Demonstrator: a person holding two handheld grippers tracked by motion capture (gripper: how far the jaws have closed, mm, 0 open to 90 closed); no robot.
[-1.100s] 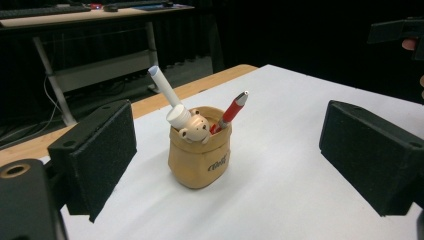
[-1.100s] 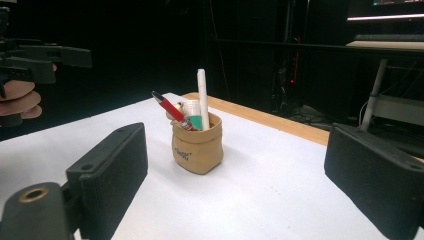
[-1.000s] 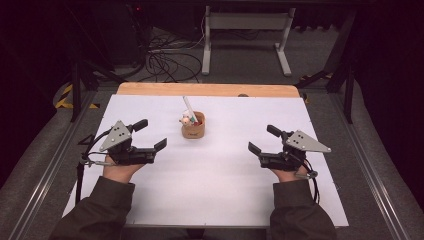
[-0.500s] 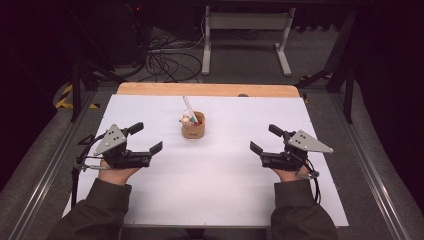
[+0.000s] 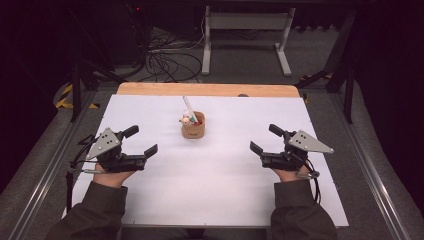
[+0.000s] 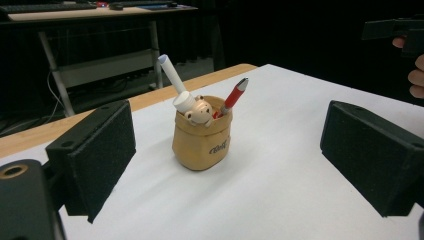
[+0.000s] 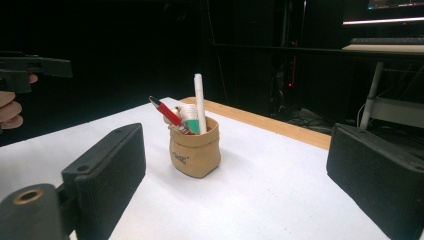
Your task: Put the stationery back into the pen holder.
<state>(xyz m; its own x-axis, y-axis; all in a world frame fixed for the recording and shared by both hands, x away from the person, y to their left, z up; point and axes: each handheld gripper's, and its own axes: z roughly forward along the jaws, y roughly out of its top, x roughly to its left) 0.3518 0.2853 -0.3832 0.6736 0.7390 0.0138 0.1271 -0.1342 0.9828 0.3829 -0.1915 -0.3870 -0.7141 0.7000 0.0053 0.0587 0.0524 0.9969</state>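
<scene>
A tan pen pot stood upright at the table's far centre; its white marker leaned far-left, a red pen and pig-headed pen beside it; left gripper and right gripper gaped empty, well apart.

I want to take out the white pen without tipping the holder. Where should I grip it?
Grip the white pen on its bare upper shaft, coming from above. It leans out past the holder rim, away from the red pen, so that part looks free.
</scene>
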